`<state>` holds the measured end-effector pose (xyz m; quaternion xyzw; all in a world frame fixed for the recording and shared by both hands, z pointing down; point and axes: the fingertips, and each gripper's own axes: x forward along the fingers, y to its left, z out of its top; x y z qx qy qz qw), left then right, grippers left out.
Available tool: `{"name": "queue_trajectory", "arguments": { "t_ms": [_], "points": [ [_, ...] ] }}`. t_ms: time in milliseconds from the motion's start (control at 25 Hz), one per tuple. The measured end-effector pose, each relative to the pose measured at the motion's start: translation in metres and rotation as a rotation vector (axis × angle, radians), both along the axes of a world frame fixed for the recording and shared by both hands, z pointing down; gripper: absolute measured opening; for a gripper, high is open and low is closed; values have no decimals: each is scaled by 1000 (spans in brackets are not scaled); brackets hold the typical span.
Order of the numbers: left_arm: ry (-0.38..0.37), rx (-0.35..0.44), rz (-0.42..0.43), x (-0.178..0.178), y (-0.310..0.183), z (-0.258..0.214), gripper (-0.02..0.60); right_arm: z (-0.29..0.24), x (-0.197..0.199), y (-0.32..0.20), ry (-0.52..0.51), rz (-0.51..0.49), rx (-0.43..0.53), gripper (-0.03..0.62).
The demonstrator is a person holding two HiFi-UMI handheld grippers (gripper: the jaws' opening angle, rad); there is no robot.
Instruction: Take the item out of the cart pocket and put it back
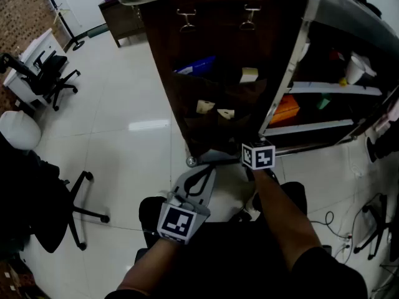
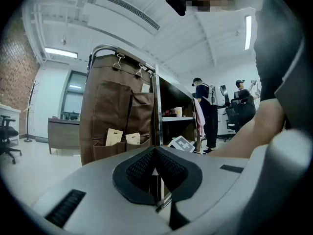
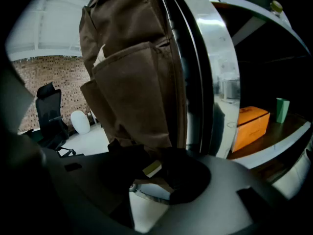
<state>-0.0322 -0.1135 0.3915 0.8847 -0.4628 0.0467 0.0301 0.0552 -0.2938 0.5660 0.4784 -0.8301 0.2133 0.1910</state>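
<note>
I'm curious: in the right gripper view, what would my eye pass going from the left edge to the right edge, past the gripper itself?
black office chair → white rounded object → brown fabric pocket organizer → shiny metal cart post → orange box → small green container

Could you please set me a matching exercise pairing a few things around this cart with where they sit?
Things: 1 orange box; 2 blue item; 3 tan cards; 4 office chair.
Places: A lower pockets; B floor, far left; C cart shelf; D upper pocket.
Pairs: 1-C; 2-D; 3-A; 4-B.
</note>
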Motion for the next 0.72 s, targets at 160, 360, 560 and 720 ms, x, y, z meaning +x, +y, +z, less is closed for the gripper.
{"name": "queue_trajectory", "arguments": {
  "t_ms": [160,360,560,720],
  "points": [
    [-1,3,2,2,0,0,0,13,-3,-3,8,-4,-30,181],
    [-3,3,1,1,0,-1,0,27,-11,-7,4,-5,-63,183],
    [0,3,-1,1,1,-1,0,26,-10,-14,-20,35,-64,198],
    [0,-1,0,1,1,-1,0,27,-9,-12,-38,74,-69,267]
  ]
}}
